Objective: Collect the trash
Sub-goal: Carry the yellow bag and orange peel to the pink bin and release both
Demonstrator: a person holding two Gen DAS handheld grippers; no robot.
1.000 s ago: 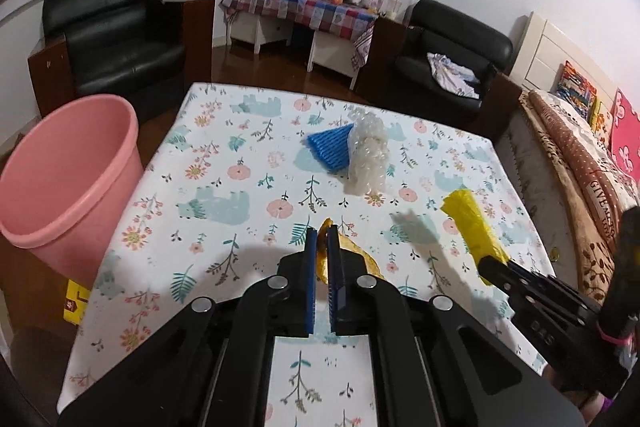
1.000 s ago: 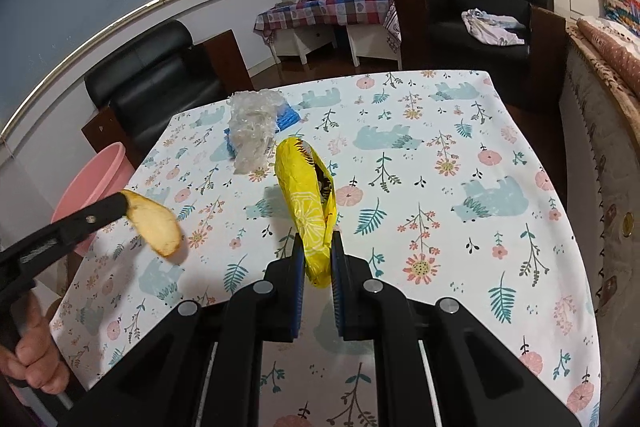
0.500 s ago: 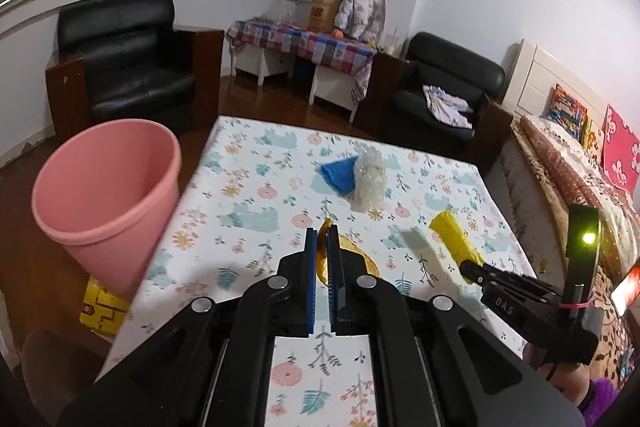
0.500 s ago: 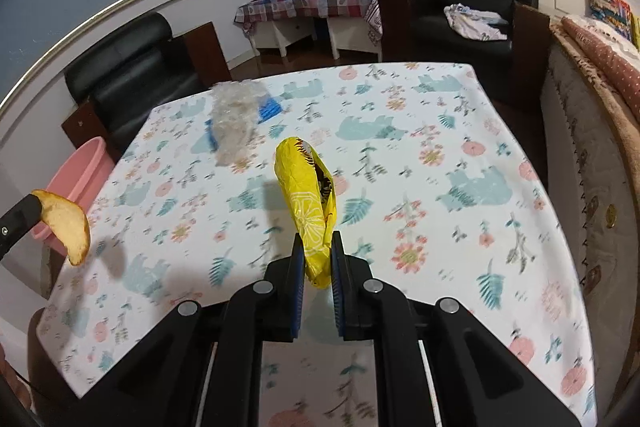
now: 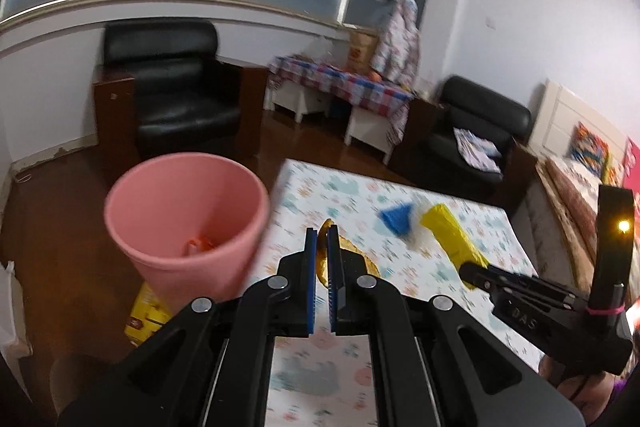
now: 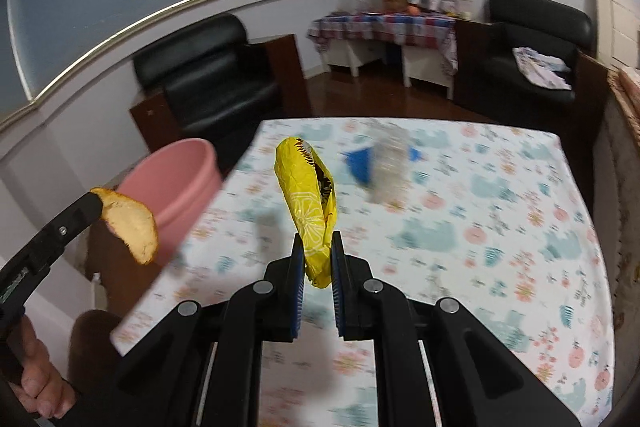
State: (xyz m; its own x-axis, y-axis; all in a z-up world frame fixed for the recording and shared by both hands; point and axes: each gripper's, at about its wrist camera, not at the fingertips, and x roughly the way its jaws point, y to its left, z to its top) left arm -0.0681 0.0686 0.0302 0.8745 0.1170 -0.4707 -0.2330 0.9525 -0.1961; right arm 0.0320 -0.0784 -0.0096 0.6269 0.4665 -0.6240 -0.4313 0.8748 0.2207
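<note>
- Peel (image 5: 325, 251), orange-brown and curved, is sitting pinched between the narrow-set jaws of the left gripper (image 5: 323, 247); from the left wrist only its thin edge is showing, while the right wrist view is giving its whole pale inner face, hanging in the air close to the pink bin (image 6: 176, 167).
- Yellow wrapper (image 6: 310, 203) is standing up from the right gripper (image 6: 317, 259), whose jaws are squeezing its lower end; its torn dark mouth is showing only from the right wrist.
- Left wrist view is looking down into the pink bin, beside the table's edge, where something orange (image 5: 199, 246) is lying at the bottom; the other view is catching only the rim and wall.
- Blue scrap (image 5: 397, 219) and crumpled clear plastic (image 6: 390, 167) are lying together on the floral tablecloth (image 6: 500, 235), blurred in both views.
- Fingers (image 6: 38, 385) of a hand are showing at the right wrist view's lower left.
</note>
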